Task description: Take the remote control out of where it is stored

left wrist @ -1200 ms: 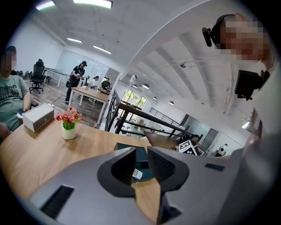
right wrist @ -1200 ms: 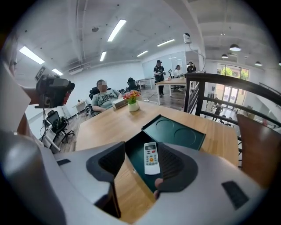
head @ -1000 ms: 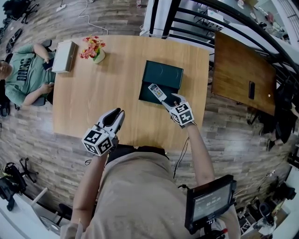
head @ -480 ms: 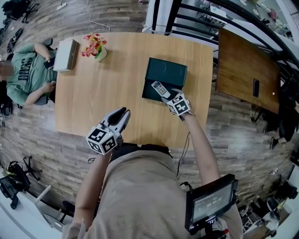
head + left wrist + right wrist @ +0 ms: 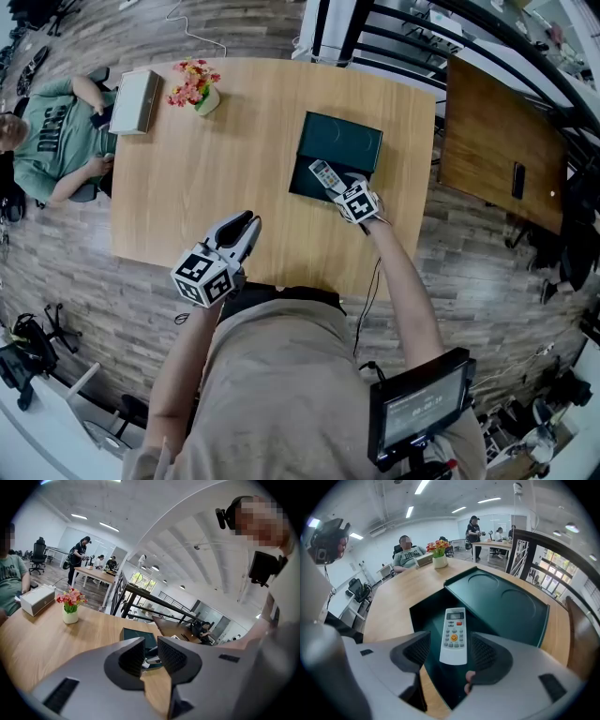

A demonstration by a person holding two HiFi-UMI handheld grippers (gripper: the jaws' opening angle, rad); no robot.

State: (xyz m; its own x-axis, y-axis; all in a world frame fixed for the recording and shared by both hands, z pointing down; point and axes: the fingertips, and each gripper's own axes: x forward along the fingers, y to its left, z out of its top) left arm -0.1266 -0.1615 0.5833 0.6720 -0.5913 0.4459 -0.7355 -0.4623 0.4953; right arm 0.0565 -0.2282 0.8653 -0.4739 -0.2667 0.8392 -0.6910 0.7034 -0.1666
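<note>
- Dark green rectangular storage box (image 5: 342, 141) lies open on the light wooden table (image 5: 187, 178). The white remote control with grey buttons (image 5: 454, 635) rests in the box's dark tray and is not yet taken out.
- Right gripper (image 5: 451, 652): I have brought it down towards the box over the last second, and its jaws have just been opening. They now stand wide, one pad on each side of the remote control's near end. A gap shows on both sides, so nothing is gripped.
- Consequence: the approach looks complete. I judge the next step to be closing on the remote control's long edges, then lifting it clear of the tray.
- Left gripper (image 5: 151, 654): position unchanged, held above the table near its front edge. Its jaws are partly apart with nothing between them.
</note>
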